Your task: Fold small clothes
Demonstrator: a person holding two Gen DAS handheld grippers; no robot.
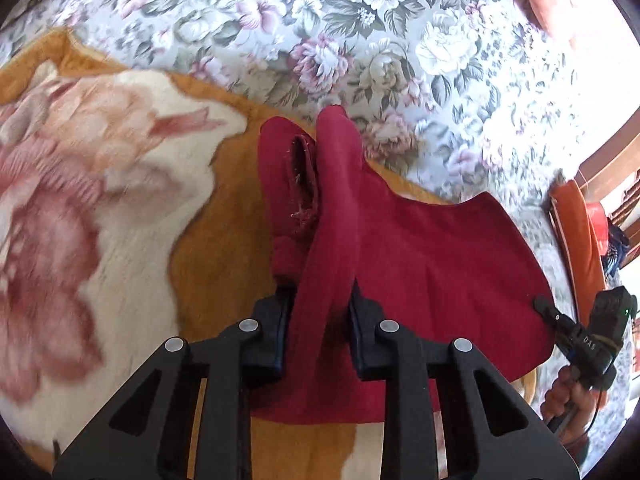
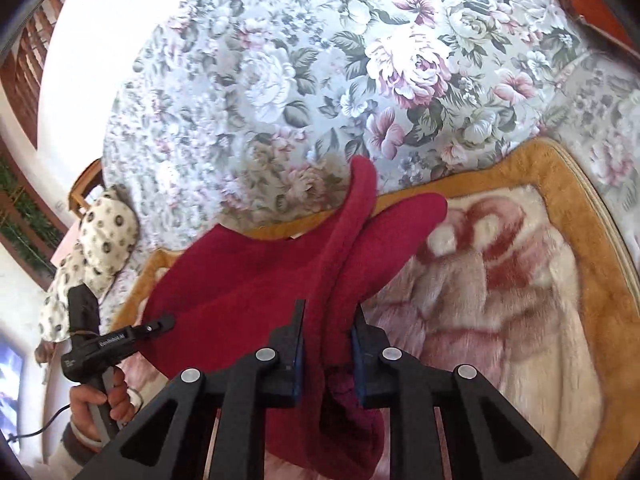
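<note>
A dark red fleece garment (image 1: 432, 264) lies spread on a plush blanket (image 1: 120, 208), and two of its corners are lifted. In the left wrist view my left gripper (image 1: 320, 312) is shut on a raised fold of the red cloth that fills the gap between its pads. In the right wrist view my right gripper (image 2: 328, 340) is shut on another raised fold of the same garment (image 2: 240, 280). Each view shows the other tool at the garment's far edge: the right gripper (image 1: 542, 306) and the left gripper (image 2: 166, 322), each held by a hand.
The blanket (image 2: 500, 288) is cream and pink with an orange border and lies on a floral bedsheet (image 1: 360, 40). An orange cushion (image 1: 576, 240) sits at the bed's right edge. A spotted cloth (image 2: 96, 248) lies near wooden furniture on the left.
</note>
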